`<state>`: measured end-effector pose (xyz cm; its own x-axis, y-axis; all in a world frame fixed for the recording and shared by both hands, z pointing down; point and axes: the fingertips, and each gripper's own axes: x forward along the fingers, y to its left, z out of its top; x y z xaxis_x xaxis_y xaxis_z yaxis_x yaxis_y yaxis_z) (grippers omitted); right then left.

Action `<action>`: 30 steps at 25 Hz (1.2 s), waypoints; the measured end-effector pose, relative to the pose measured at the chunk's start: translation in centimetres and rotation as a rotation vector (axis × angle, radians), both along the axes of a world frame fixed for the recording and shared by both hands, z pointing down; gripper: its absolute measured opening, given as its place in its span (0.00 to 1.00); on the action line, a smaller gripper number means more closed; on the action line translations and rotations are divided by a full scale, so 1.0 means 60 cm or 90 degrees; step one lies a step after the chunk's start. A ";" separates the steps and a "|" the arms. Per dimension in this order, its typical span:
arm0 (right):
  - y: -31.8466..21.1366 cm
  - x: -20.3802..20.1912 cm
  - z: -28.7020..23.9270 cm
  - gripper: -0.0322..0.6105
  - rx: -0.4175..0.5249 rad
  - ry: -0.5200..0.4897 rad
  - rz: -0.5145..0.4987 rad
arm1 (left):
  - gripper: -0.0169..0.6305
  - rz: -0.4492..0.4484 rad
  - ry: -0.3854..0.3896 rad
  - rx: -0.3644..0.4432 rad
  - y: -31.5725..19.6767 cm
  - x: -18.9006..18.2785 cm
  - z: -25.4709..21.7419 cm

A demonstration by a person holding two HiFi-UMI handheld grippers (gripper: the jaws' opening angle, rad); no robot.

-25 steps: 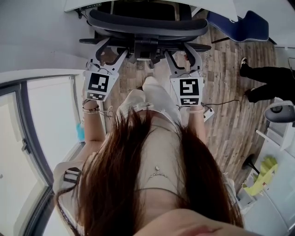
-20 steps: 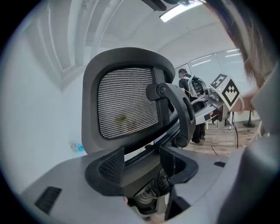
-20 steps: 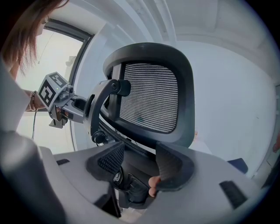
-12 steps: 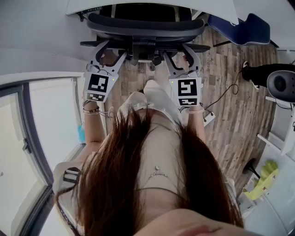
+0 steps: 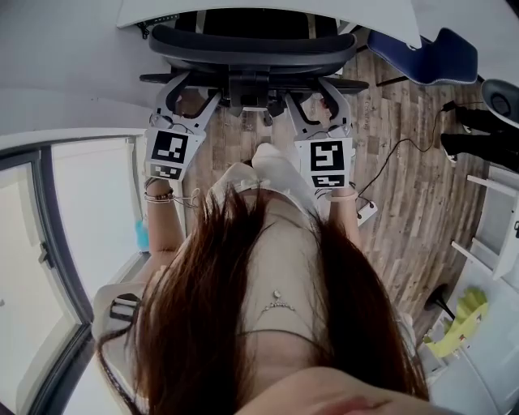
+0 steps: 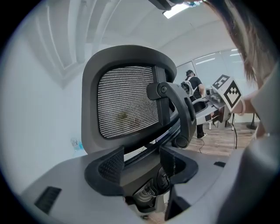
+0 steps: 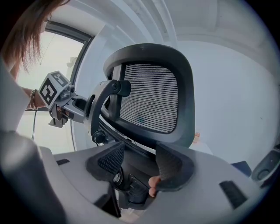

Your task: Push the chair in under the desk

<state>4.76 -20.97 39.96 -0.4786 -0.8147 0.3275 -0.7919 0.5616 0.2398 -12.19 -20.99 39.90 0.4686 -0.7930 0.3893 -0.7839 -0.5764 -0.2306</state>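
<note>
Wood-plank flooring fills the right side of the head view, with a white desk along the top edge. A black mesh-back office chair stands at top centre, its seat partly under the desk edge and its backrest turned toward the person. The left gripper and right gripper reach side by side to the chair's back, just left and right of centre; each gripper view shows its jaws spread wide, gripping nothing, with the chair's lower back frame in the gap just ahead.
</note>
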 end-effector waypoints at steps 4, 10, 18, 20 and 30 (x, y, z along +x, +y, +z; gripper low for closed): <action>-0.015 -0.001 0.003 0.42 0.002 0.000 0.003 | 0.41 -0.003 -0.001 0.002 -0.015 -0.001 0.003; -0.049 -0.001 0.004 0.42 0.004 0.001 0.012 | 0.41 -0.001 0.000 0.005 -0.050 -0.001 0.003; -0.064 -0.004 0.003 0.42 0.009 -0.001 0.011 | 0.41 -0.001 0.000 0.011 -0.066 -0.003 0.003; -0.066 -0.004 0.002 0.42 0.010 -0.001 0.011 | 0.41 -0.001 0.001 0.013 -0.068 -0.003 0.002; -0.076 -0.005 0.001 0.42 0.010 0.000 0.015 | 0.41 0.000 0.002 0.022 -0.078 -0.005 0.001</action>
<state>4.46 -25.55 40.05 -0.4600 -0.8307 0.3136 -0.8046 0.5393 0.2484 -12.51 -25.66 39.94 0.4699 -0.8057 0.3605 -0.7849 -0.5683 -0.2471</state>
